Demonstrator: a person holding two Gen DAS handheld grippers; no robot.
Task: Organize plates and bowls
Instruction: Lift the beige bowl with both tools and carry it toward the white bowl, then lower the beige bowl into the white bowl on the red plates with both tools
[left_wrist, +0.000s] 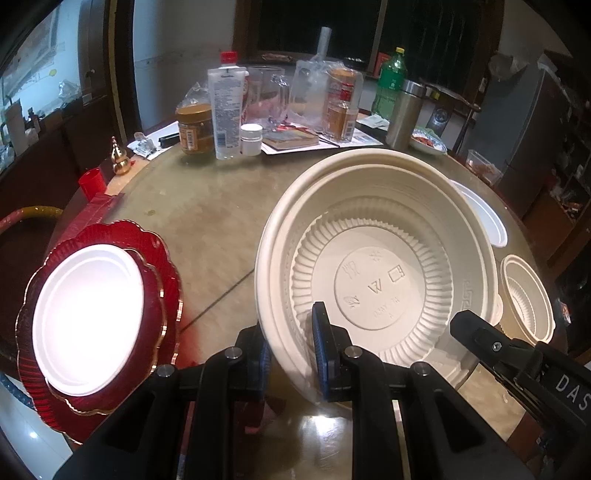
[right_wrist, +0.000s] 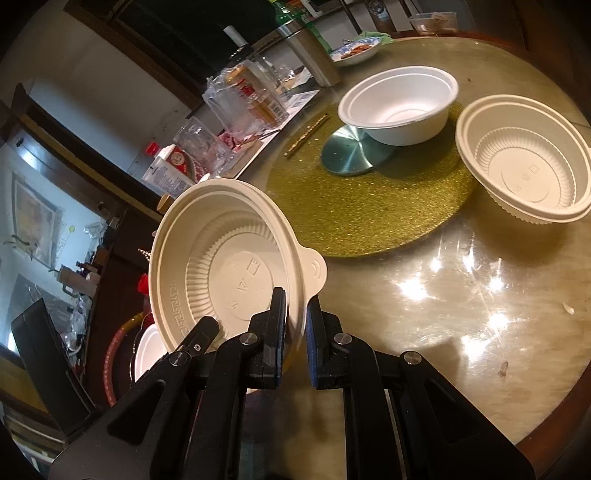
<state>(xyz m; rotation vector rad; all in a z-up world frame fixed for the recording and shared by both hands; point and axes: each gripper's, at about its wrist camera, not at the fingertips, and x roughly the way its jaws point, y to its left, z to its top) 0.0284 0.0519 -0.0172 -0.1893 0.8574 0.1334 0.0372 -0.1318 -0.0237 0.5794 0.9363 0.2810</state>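
Note:
A cream ribbed plastic bowl is held tilted above the table, and both grippers pinch its rim. My left gripper is shut on its near wall. My right gripper is shut on the same bowl beside its tab; its finger shows in the left wrist view. A white plate lies on stacked red scalloped plates at the left. A second cream bowl and a white bowl stand on the table at the right.
The round glass-topped table carries a gold turntable mat with a metal disc. Bottles, jars and glass mugs crowd the far edge. A dish of food sits beyond the white bowl.

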